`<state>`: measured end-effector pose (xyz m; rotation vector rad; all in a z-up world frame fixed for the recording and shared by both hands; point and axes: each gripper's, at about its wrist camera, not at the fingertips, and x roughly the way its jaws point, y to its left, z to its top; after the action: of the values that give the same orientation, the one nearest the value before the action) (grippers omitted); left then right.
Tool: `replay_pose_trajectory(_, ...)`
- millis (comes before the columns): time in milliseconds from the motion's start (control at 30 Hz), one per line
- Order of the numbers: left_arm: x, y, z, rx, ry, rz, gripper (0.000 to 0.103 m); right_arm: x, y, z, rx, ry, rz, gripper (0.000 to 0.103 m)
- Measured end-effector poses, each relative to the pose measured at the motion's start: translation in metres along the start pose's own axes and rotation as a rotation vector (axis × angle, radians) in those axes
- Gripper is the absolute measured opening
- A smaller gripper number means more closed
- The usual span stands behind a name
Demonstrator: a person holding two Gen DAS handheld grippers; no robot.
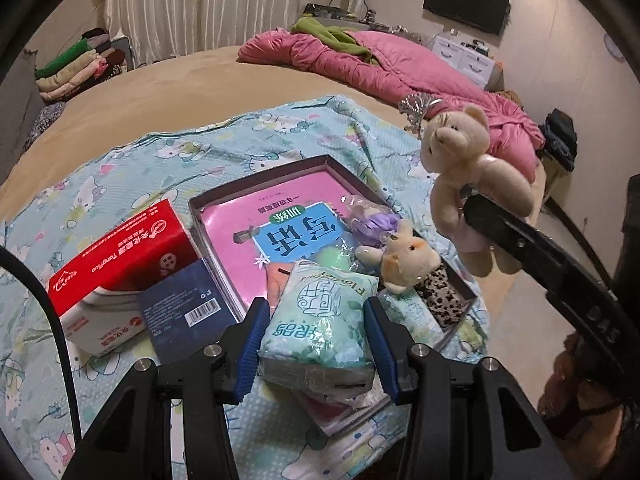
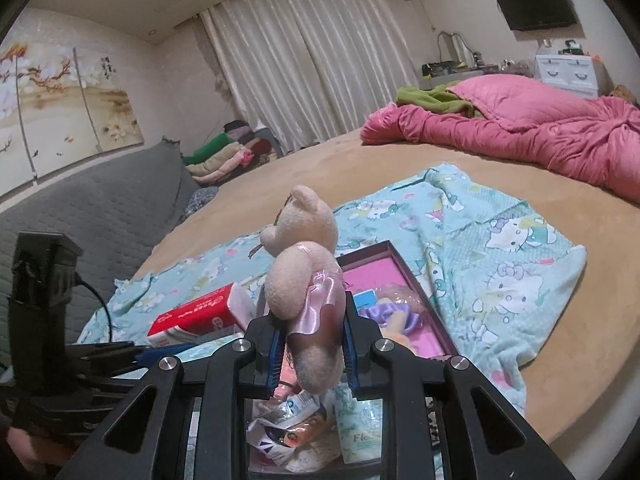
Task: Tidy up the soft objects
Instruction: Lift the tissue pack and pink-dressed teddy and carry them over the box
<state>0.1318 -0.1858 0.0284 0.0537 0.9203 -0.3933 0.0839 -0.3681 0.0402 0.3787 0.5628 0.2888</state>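
My left gripper (image 1: 316,312) is shut on a green tissue pack (image 1: 320,320), held over the near end of a shallow dark box (image 1: 256,182). In the box lie a pink book (image 1: 256,232), a small beige plush with a leopard-print body (image 1: 412,264) and a purple doll (image 1: 372,220). My right gripper (image 2: 309,344) is shut on a cream teddy bear in a pink dress (image 2: 306,264), held upright above the box (image 2: 416,280). The bear also shows in the left wrist view (image 1: 460,160), raised to the right of the box.
A red and white tissue box (image 1: 120,264) and a dark blue card (image 1: 188,304) lie left of the box on a Hello Kitty cloth (image 1: 168,152). A pink quilt (image 1: 384,60) and folded clothes (image 1: 80,64) lie far back. Crumpled wrappers (image 2: 288,428) sit below my right gripper.
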Motion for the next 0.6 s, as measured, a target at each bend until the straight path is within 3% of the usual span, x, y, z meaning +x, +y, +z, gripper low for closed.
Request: replay_pose_trajectory(600,0.04,-0.001,-0.001,-0.007,0.063,0.023,0.049,0.025,-0.019,-0.011,0.056,0.095,0.026,0.025)
